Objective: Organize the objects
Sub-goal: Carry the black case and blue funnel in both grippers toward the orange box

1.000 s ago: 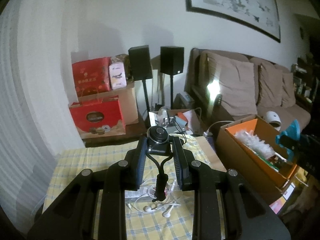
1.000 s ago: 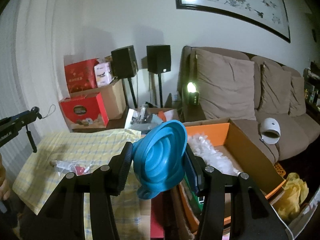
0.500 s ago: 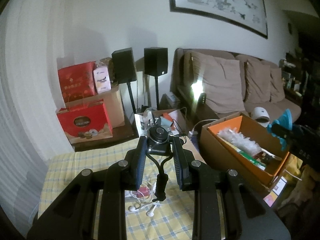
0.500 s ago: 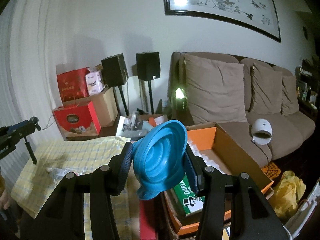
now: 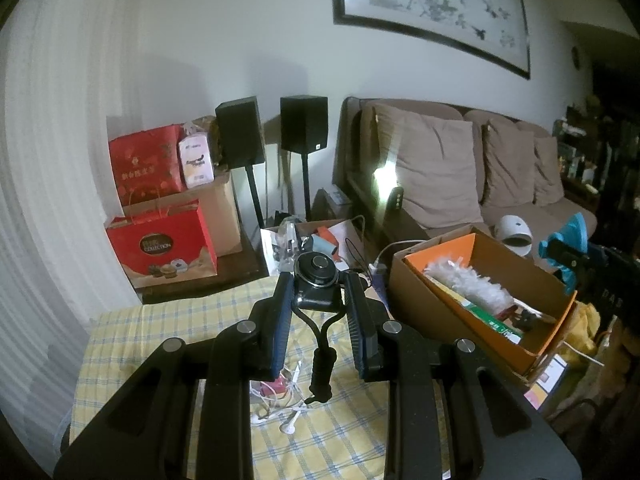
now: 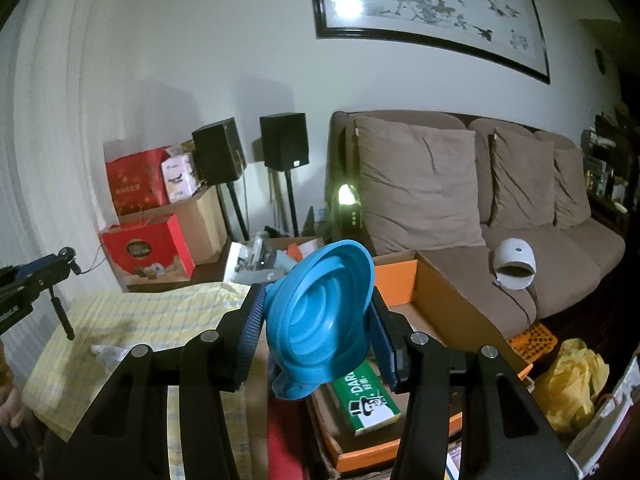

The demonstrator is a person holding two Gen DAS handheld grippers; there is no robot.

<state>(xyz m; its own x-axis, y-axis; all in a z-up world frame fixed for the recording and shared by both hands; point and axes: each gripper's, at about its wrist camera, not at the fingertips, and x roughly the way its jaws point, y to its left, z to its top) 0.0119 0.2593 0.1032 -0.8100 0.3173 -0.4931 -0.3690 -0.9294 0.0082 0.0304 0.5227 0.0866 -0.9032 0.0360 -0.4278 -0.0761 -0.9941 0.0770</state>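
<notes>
My left gripper (image 5: 319,282) is shut on a small black gadget (image 5: 316,268) with a round top; its strap hangs down between the fingers. It is above the yellow checked tablecloth (image 5: 160,340), where white earphones (image 5: 288,420) lie tangled. My right gripper (image 6: 318,300) is shut on a blue collapsible funnel (image 6: 320,328) above the near left corner of an orange-lined cardboard box (image 6: 396,276). That box (image 5: 440,256) holds a white feather duster (image 5: 464,284) and a green carton (image 6: 368,400). The left wrist view shows the funnel (image 5: 574,232) at the far right.
A brown sofa (image 6: 560,248) with cushions runs along the back right, with a white dome-shaped device (image 6: 514,262) on its seat. Two black speakers (image 5: 304,124) on stands and red gift bags (image 5: 160,244) stand behind the table. A yellow plastic bag (image 6: 576,384) lies on the floor.
Both grippers have moved right, toward the orange-lined box, with their objects still held. The box now lies closer under the funnel.
</notes>
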